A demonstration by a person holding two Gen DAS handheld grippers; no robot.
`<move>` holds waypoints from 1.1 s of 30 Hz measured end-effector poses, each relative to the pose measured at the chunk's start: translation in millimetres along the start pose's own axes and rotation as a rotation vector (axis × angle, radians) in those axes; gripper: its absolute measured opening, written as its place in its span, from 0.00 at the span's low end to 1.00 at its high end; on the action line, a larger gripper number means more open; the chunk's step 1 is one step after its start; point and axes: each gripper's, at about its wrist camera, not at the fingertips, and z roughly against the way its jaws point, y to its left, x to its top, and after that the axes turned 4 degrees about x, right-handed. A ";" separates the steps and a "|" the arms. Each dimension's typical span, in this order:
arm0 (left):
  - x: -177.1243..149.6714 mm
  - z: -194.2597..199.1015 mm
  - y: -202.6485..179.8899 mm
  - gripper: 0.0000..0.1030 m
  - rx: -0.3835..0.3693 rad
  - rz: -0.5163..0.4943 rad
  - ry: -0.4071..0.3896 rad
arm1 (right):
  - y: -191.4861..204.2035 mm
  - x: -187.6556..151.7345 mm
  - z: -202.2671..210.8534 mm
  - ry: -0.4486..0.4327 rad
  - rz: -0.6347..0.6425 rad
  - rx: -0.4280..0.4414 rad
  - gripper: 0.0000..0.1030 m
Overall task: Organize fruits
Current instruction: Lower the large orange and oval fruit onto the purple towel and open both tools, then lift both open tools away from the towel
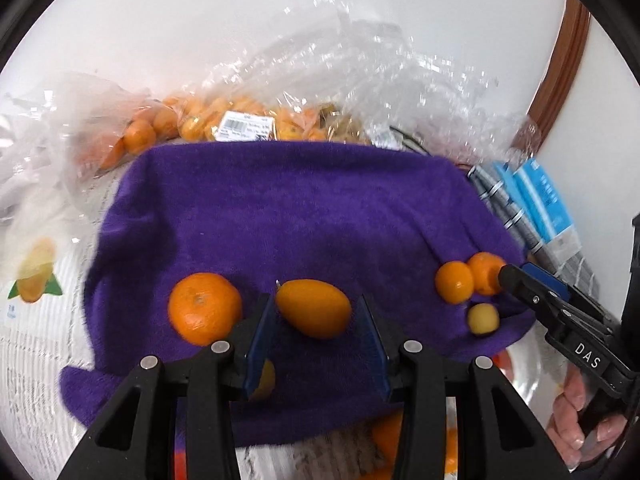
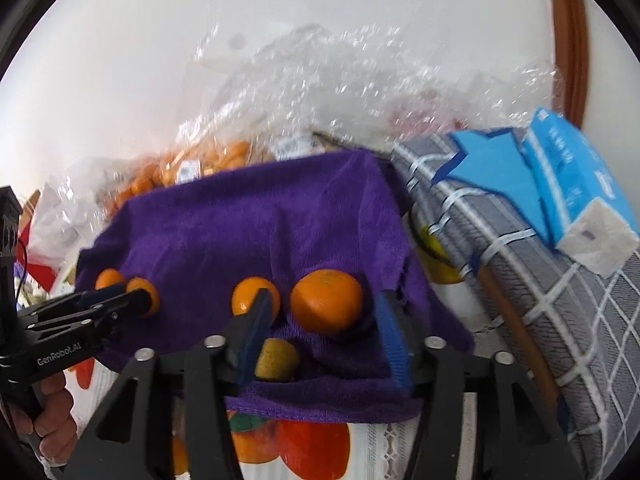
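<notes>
L to R on the purple towel [image 1: 304, 208]: my left gripper [image 1: 316, 320] stood open around the oval kumquat [image 1: 314, 308], unpinched; my right gripper [image 2: 320, 320] stood open round a mandarin [image 2: 326, 300]. Sorting step; next, I judged, close the left fingers gently.

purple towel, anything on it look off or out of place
One thing: among the orange citrus on the purple towel, a small yellowish fruit near the towel's right edge is paler and duller than the rest. In the right wrist view it looks yellow-green. Nothing appears spilled or damaged.
</notes>
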 end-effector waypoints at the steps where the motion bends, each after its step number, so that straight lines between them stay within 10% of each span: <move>1: -0.4 5.8 1.9 0.40 -0.003 0.005 -0.006 | 1.8 0.7 5.6 -0.015 -0.004 -0.002 0.60; 13: -57.2 60.7 44.0 0.40 0.001 0.034 -0.052 | 54.6 -32.2 64.9 -0.051 0.085 -0.002 0.61; 33: -117.3 80.5 62.3 0.40 -0.094 0.073 -0.144 | 83.3 -89.6 30.0 0.144 0.022 0.109 0.44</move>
